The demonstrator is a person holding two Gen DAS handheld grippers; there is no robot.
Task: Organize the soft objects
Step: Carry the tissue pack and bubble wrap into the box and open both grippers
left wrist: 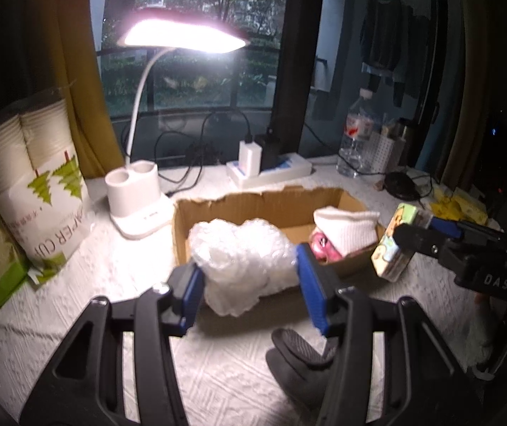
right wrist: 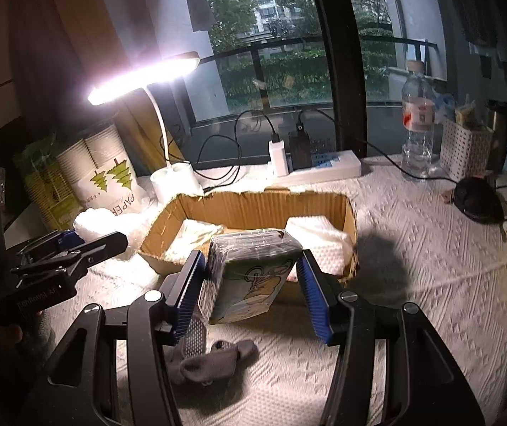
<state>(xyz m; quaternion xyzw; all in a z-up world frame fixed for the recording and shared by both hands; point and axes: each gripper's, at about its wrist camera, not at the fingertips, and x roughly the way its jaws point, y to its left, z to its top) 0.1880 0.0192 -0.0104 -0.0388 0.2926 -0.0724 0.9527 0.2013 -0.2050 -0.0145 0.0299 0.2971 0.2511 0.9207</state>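
Note:
An open cardboard box (left wrist: pixel 253 202) (right wrist: pixel 264 209) stands mid-table. My left gripper (left wrist: pixel 250 284) is shut on a wad of bubble wrap (left wrist: pixel 243 259) held over the box's near left edge; the wad also shows in the right wrist view (right wrist: pixel 93 225). My right gripper (right wrist: pixel 253 284) is shut on a tissue pack (right wrist: pixel 250 277) with a cartoon print, at the box's near right side; the pack also shows in the left wrist view (left wrist: pixel 393 245). Inside the box lie a white knitted cloth (left wrist: pixel 345 227) (right wrist: pixel 321 238), a pink item (left wrist: pixel 324 246) and a pale folded cloth (right wrist: pixel 193 241).
A dark grey sock (left wrist: pixel 296 362) (right wrist: pixel 211 358) lies on the table in front of the box. A lit desk lamp (left wrist: pixel 136 191), paper cup sleeves (left wrist: pixel 40 184), a power strip (left wrist: pixel 271 170), a water bottle (right wrist: pixel 417 120) and a black puck (right wrist: pixel 477 198) stand around.

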